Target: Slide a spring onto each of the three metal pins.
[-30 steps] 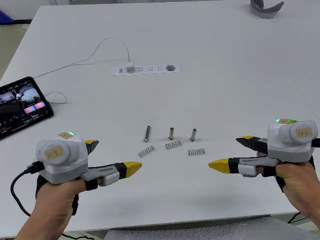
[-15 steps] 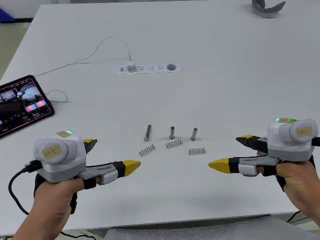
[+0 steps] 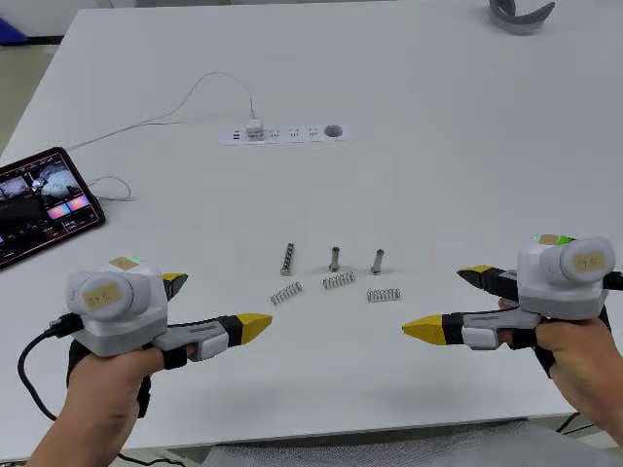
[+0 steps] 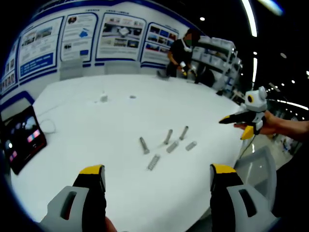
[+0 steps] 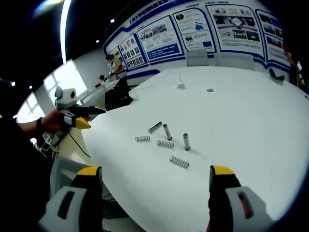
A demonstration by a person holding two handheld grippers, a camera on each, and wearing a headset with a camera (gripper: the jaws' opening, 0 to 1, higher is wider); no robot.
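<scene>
Three short metal pins stand in a row on the white table: left pin (image 3: pixel 287 259), middle pin (image 3: pixel 334 259), right pin (image 3: pixel 377 261). In front of each lies a small coil spring: left spring (image 3: pixel 285 292), middle spring (image 3: pixel 339 280), right spring (image 3: pixel 384 295). The pins (image 4: pixel 168 137) and springs (image 4: pixel 153 162) also lie ahead in the left gripper view, and pins (image 5: pixel 167 131) and springs (image 5: pixel 179 162) in the right gripper view. My left gripper (image 3: pixel 216 305) is open and empty at the front left. Open and empty too, my right gripper (image 3: pixel 453 303) hovers at the front right.
A white power strip (image 3: pixel 284 133) with a plugged cable lies farther back. A tablet (image 3: pixel 39 203) rests at the table's left edge. A grey object (image 3: pixel 519 14) sits at the far right corner. The table's front edge is near my hands.
Both grippers have held their places, still open; the right one dipped slightly. The pins and springs have not moved.
</scene>
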